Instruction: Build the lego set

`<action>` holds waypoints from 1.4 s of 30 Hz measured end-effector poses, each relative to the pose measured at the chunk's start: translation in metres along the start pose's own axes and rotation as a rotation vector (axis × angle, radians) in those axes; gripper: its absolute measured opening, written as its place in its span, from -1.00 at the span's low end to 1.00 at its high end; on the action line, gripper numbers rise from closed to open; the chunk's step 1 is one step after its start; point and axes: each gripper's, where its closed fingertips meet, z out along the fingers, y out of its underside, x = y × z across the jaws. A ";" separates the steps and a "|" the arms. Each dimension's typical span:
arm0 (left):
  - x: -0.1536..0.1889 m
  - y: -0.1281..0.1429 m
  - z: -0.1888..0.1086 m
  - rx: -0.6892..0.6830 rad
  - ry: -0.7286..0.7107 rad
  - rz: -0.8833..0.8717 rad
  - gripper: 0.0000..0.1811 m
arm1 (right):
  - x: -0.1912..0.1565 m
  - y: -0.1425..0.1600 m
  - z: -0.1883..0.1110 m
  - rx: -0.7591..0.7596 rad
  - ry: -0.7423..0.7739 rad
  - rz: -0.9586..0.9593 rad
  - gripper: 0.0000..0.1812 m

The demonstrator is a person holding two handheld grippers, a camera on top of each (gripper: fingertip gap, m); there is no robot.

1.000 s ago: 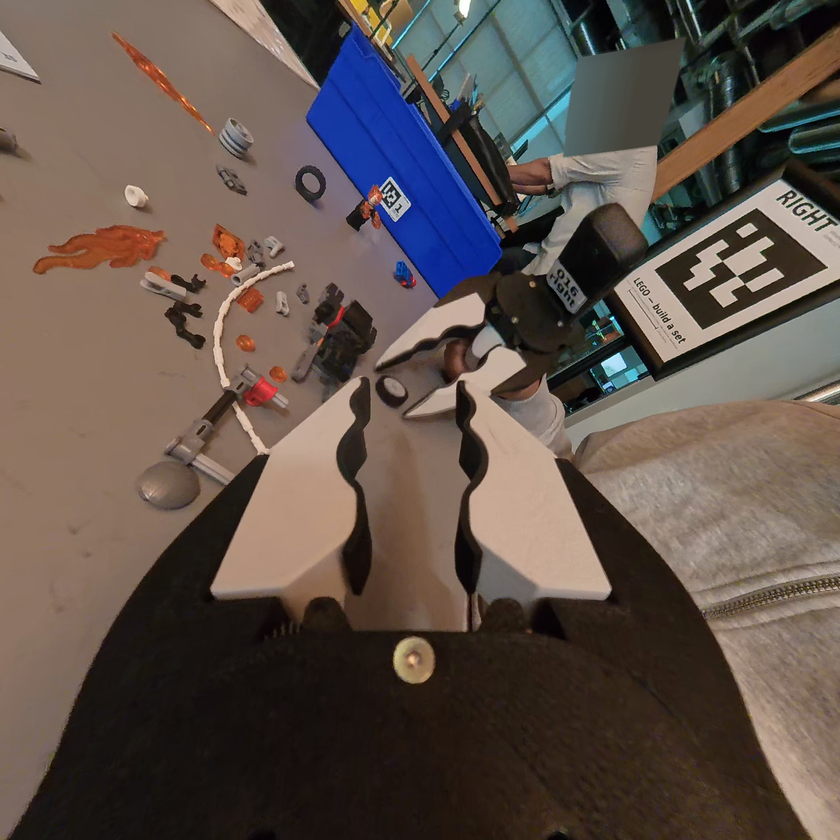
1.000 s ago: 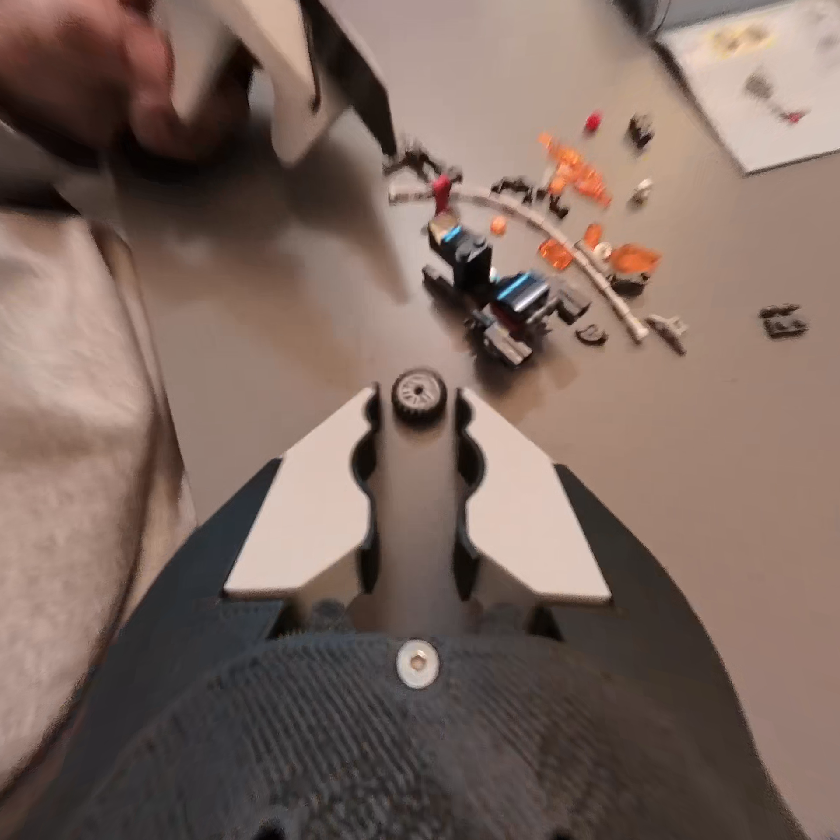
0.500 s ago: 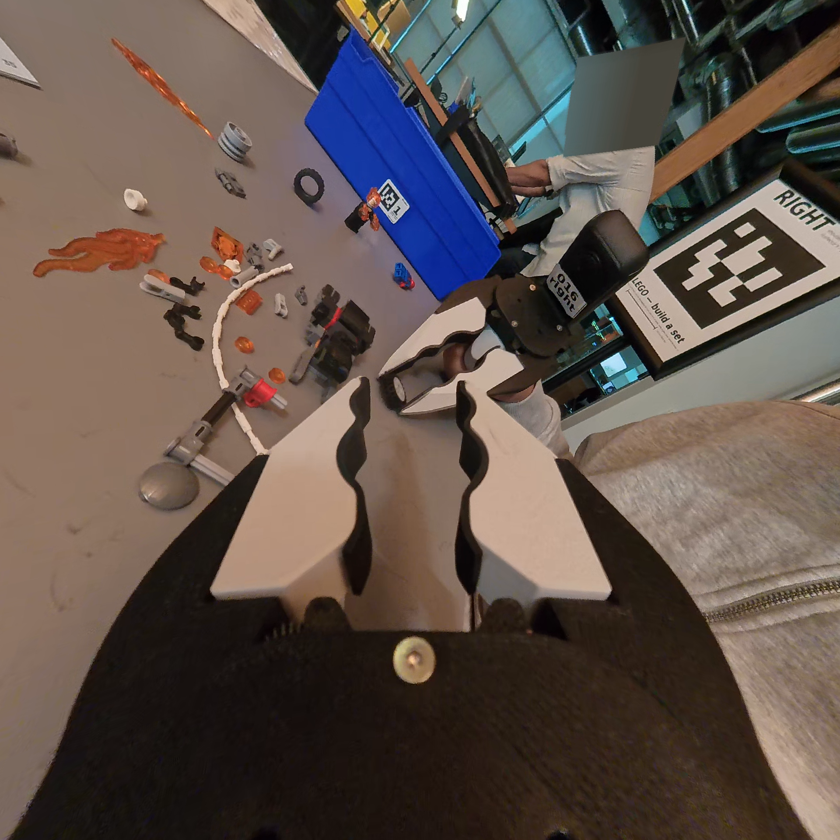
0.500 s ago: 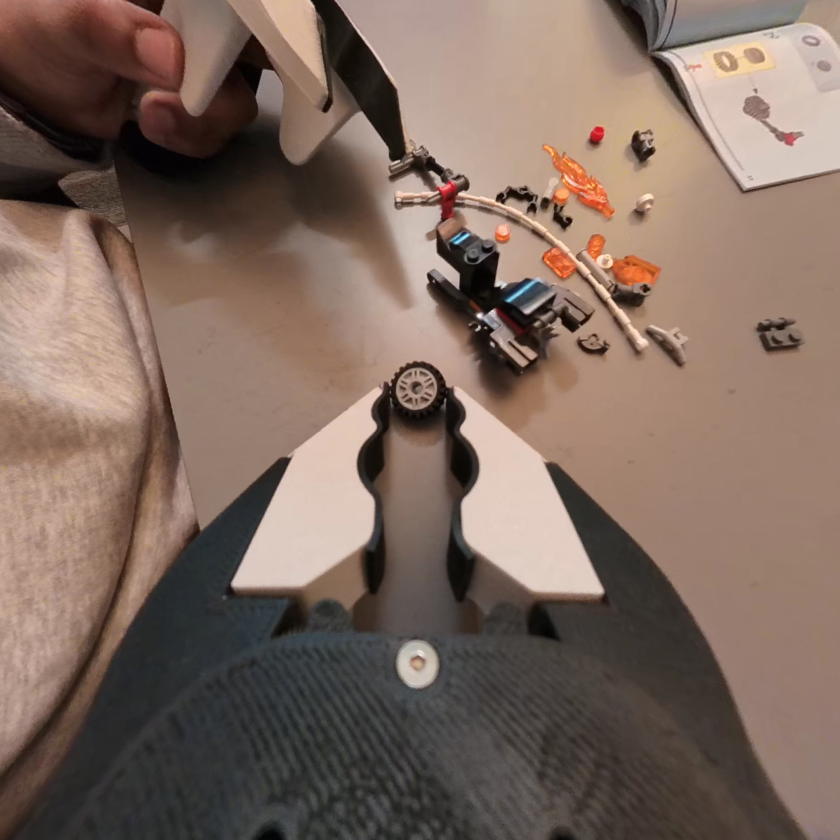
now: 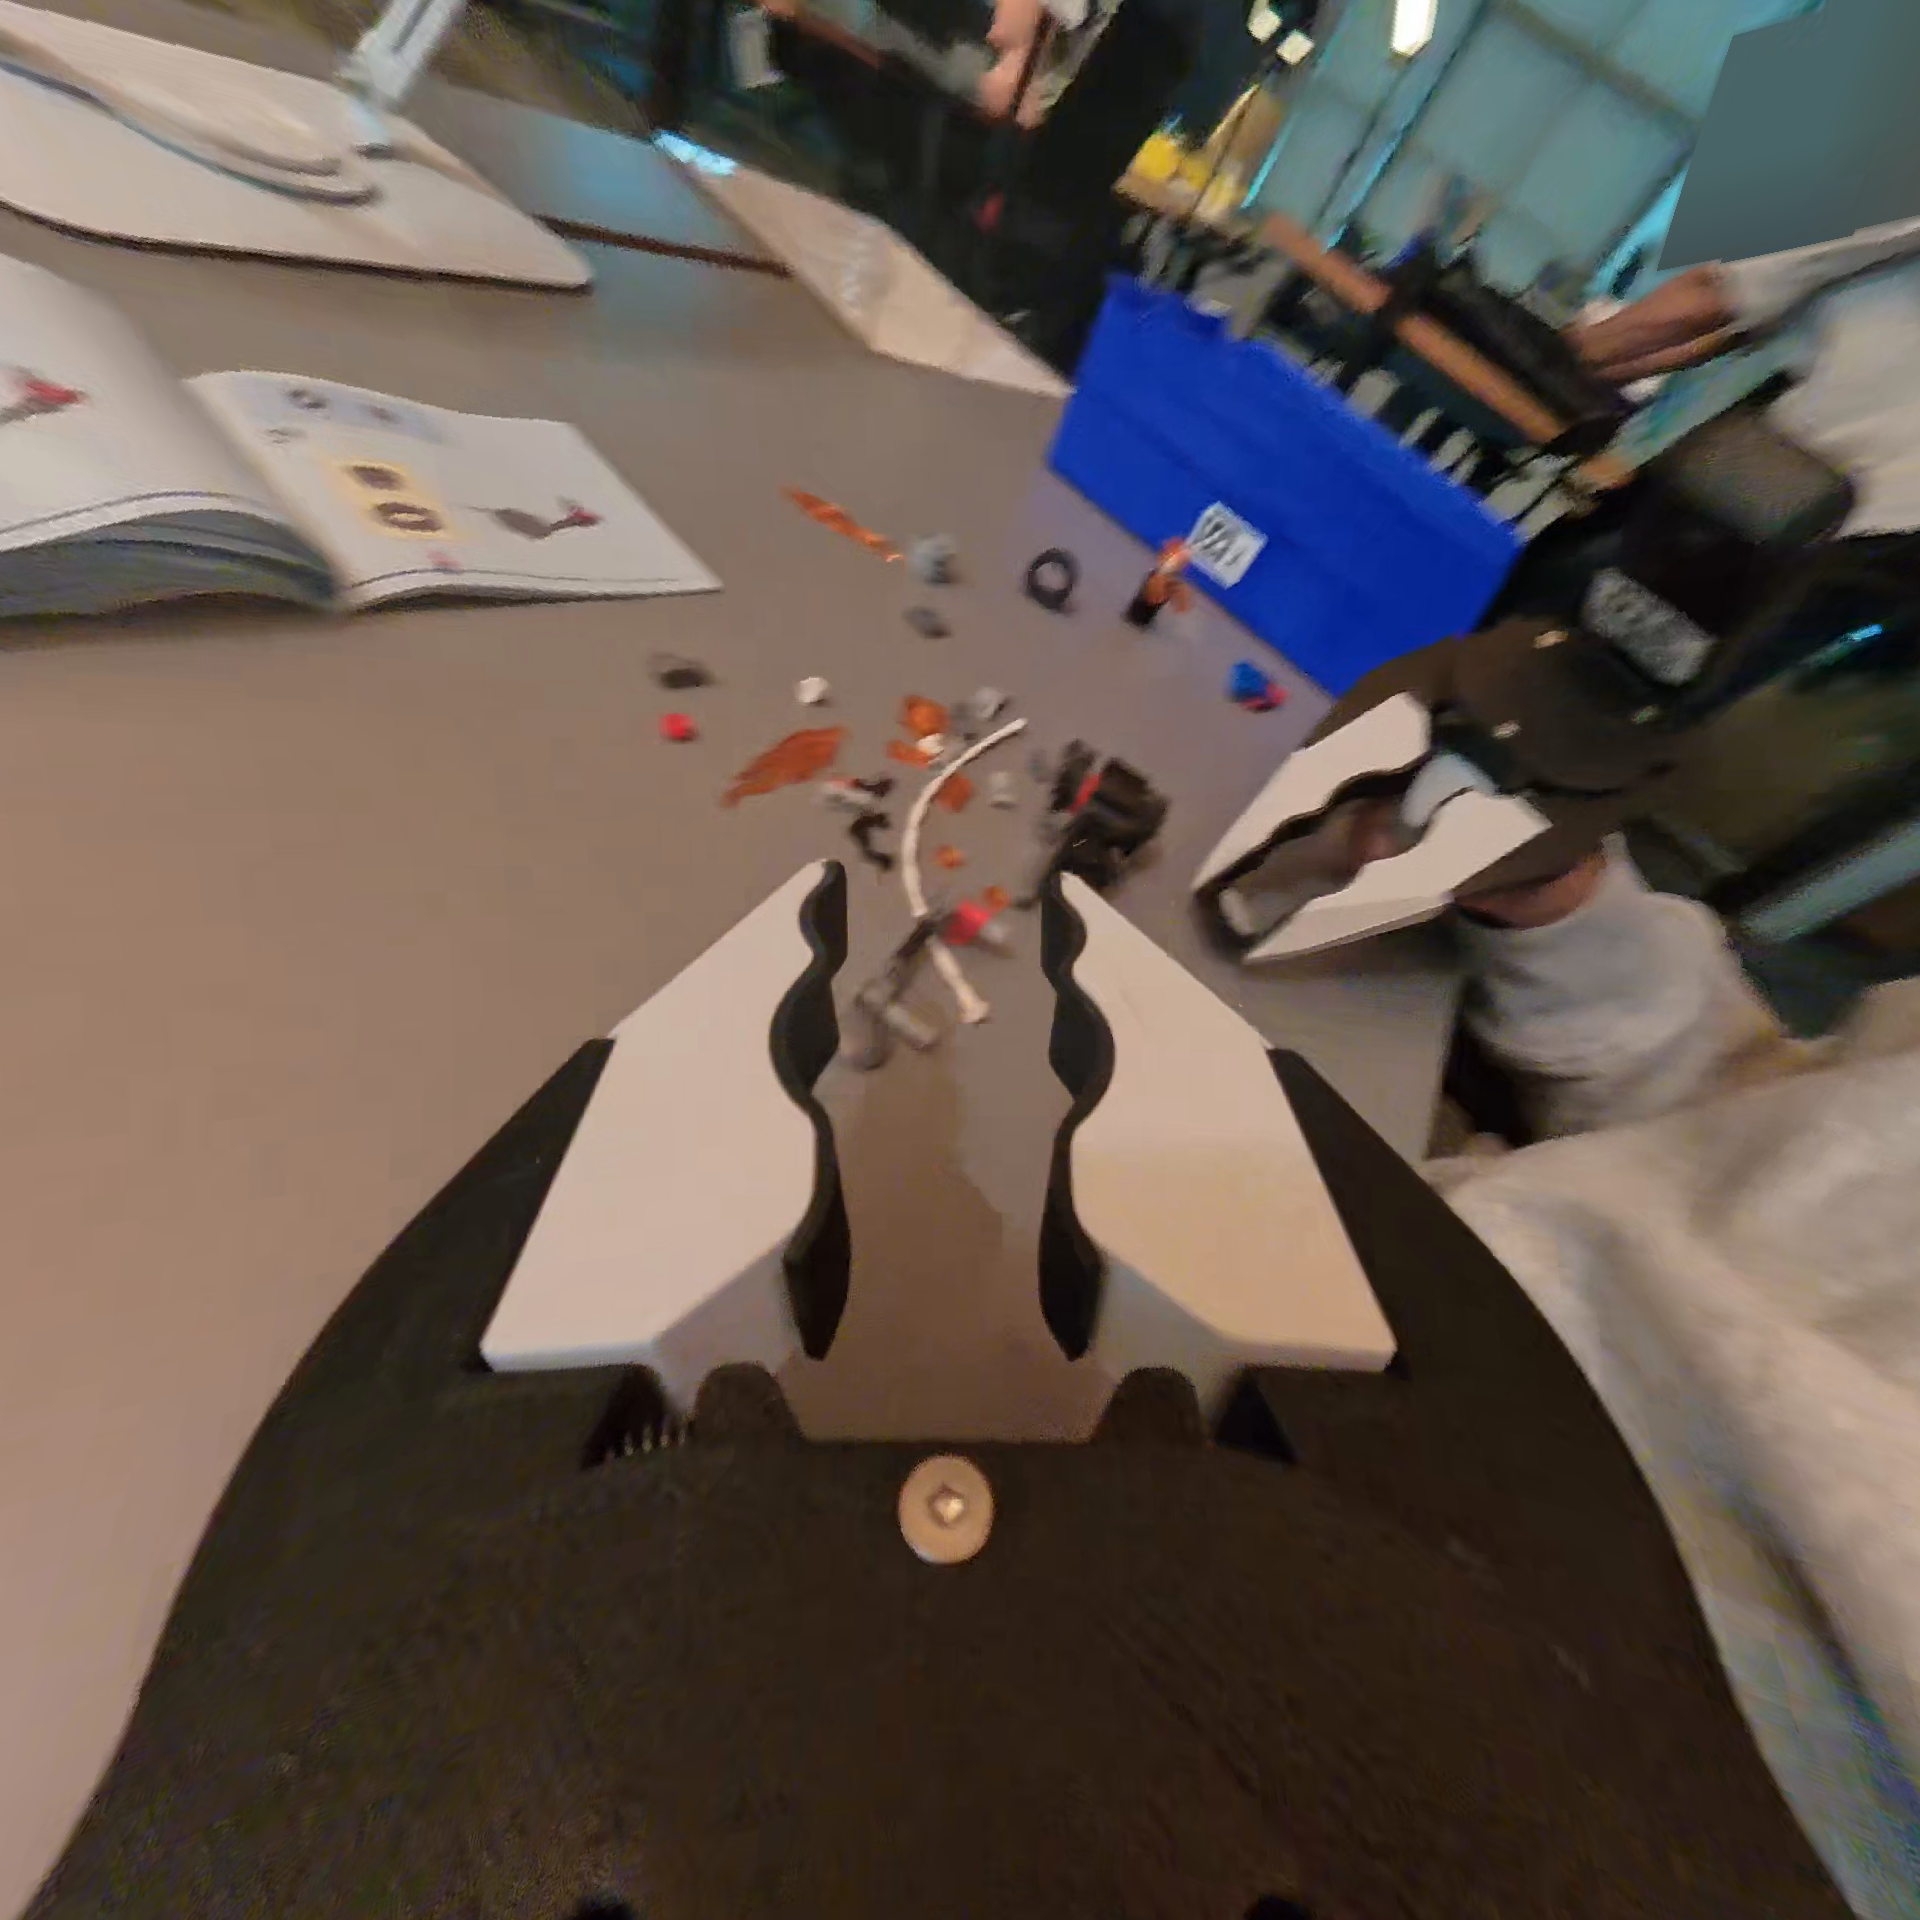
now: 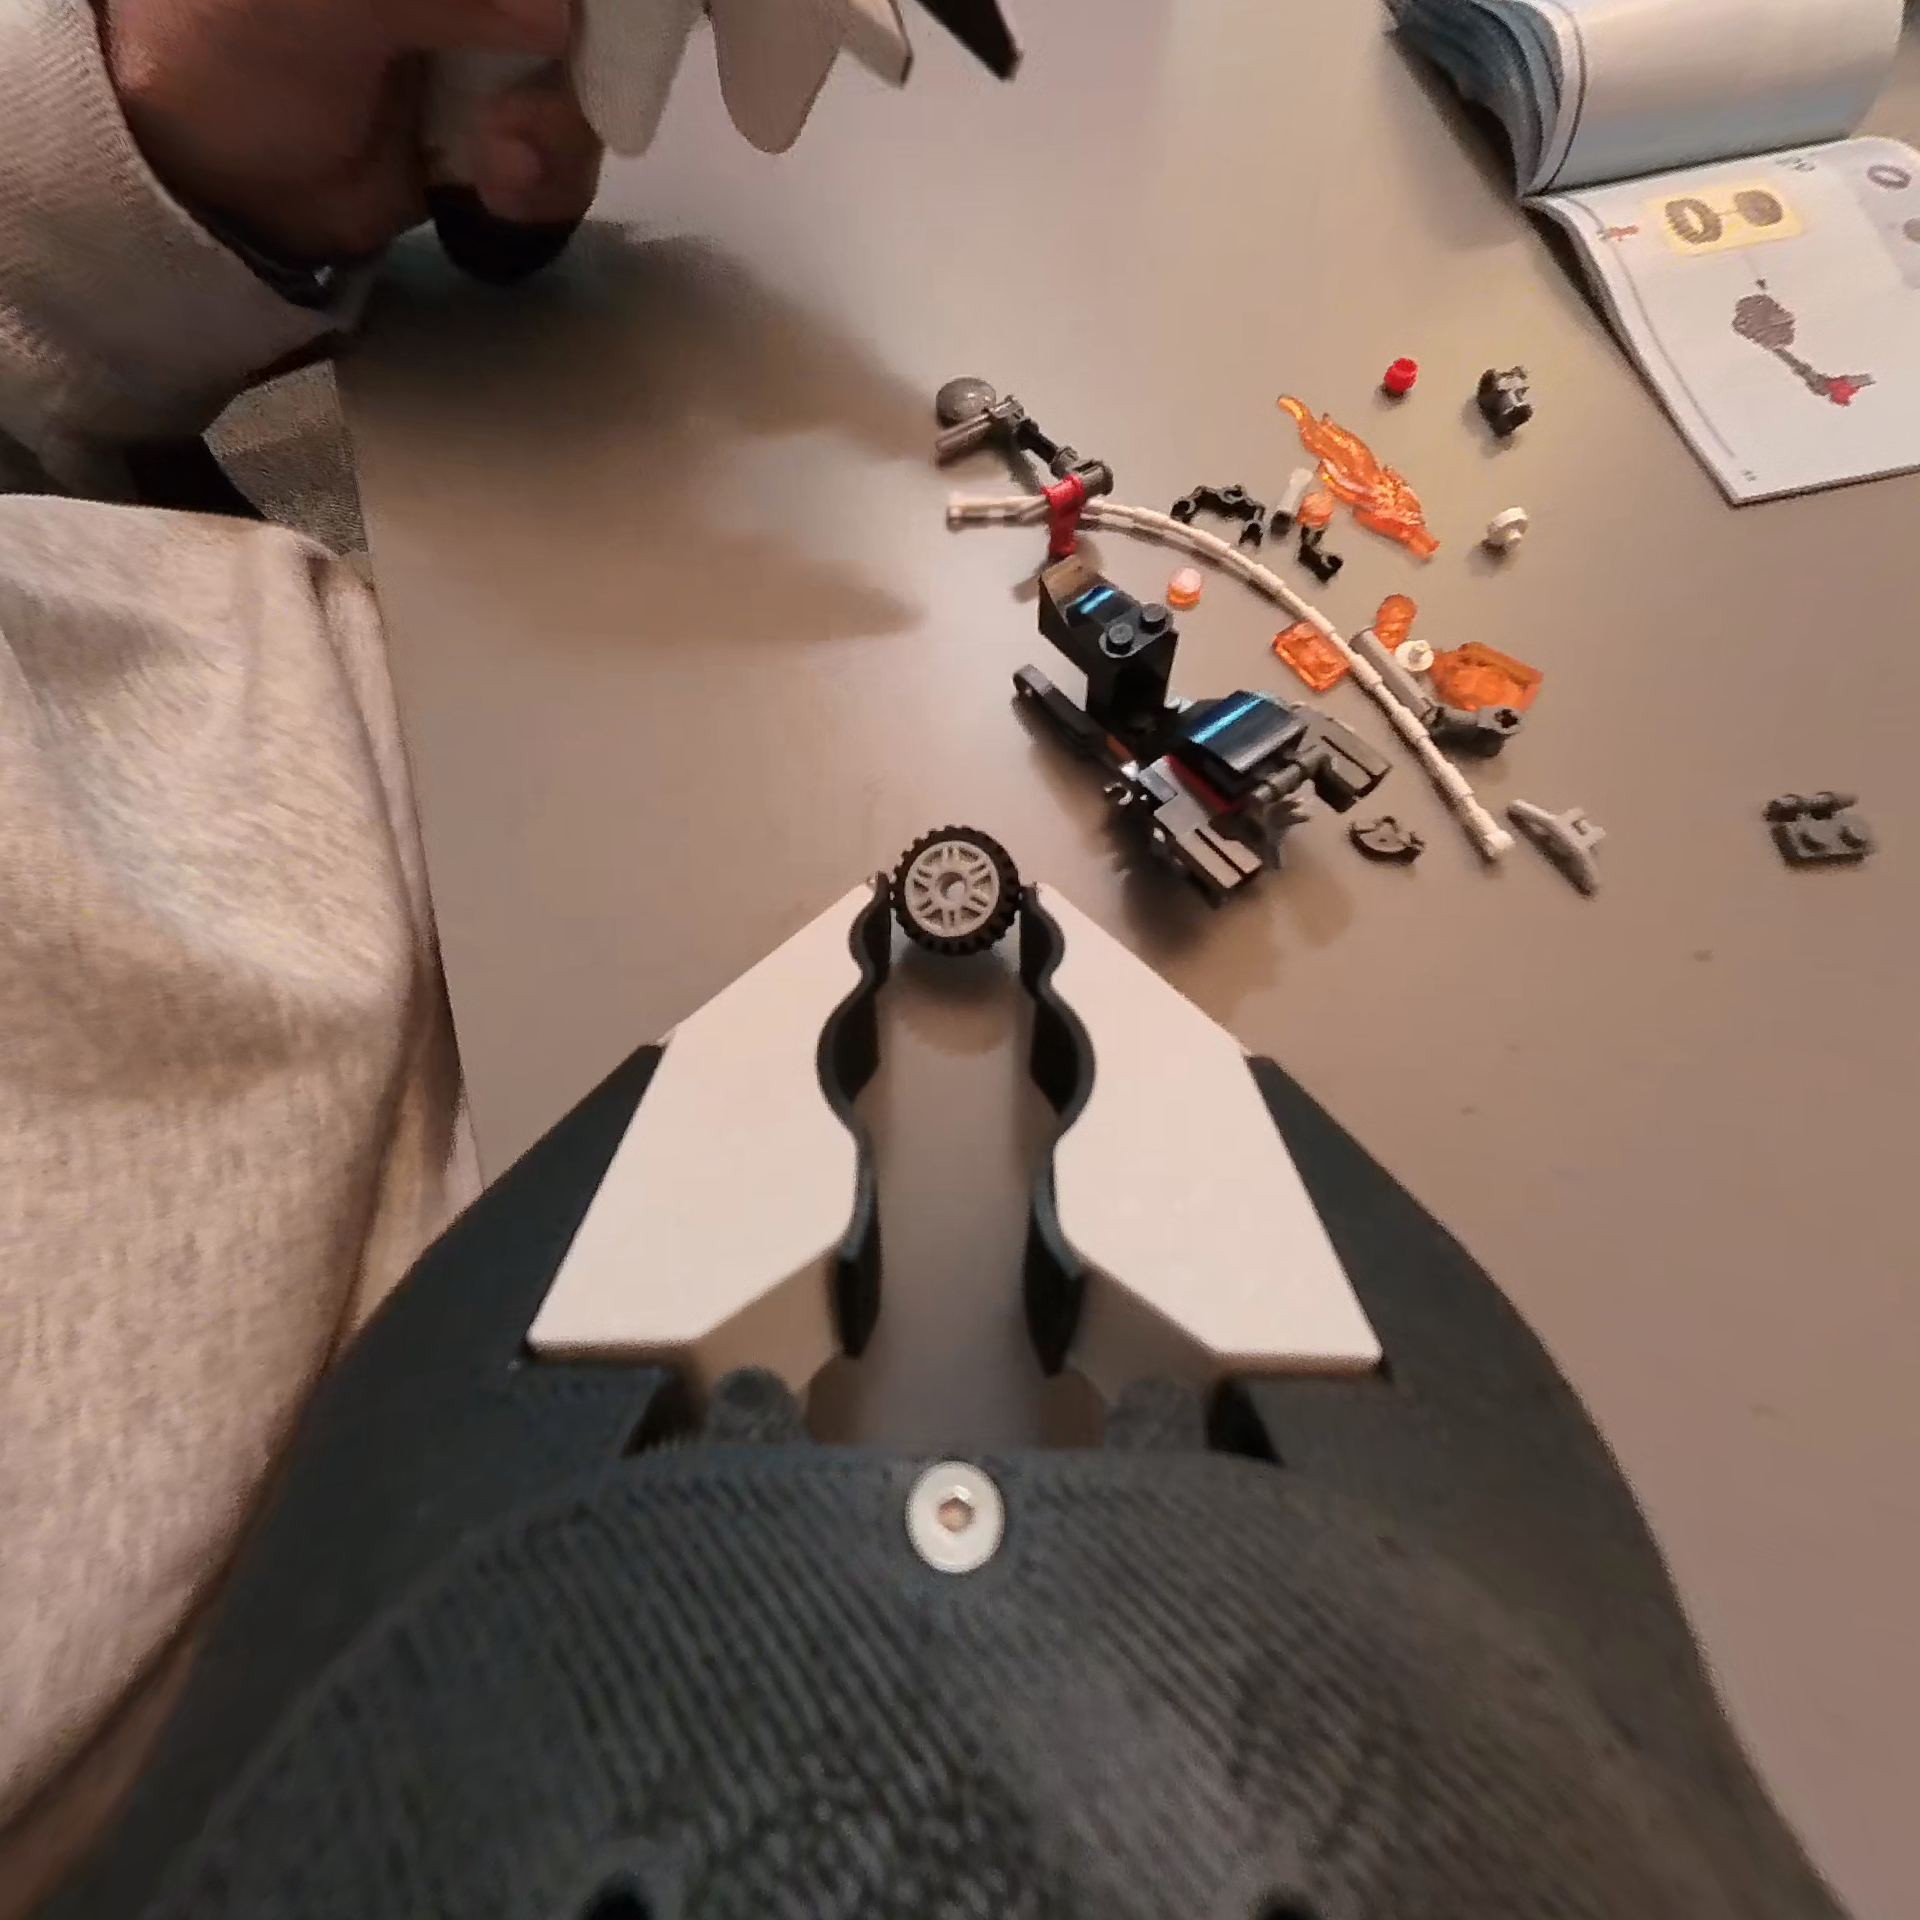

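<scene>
Swinging round since the earlier frame, our left gripper (image 5: 940,888) now faces the open booklet (image 5: 343,499) at the left of its view, jaws spread and empty above the grey table (image 5: 312,935). Our right gripper (image 6: 951,894) pinches a small wheel (image 6: 951,890), black tyre and grey hub, at its fingertips in the centre of its view. Right of it lies the half-built black model (image 6: 1174,727), then a white curved tube (image 6: 1299,623) and orange flame pieces (image 6: 1361,478).
</scene>
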 end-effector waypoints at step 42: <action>-0.015 0.060 0.031 -0.449 -0.327 0.378 -0.65 | 0.002 0.009 0.009 -0.060 -0.004 0.000 -0.75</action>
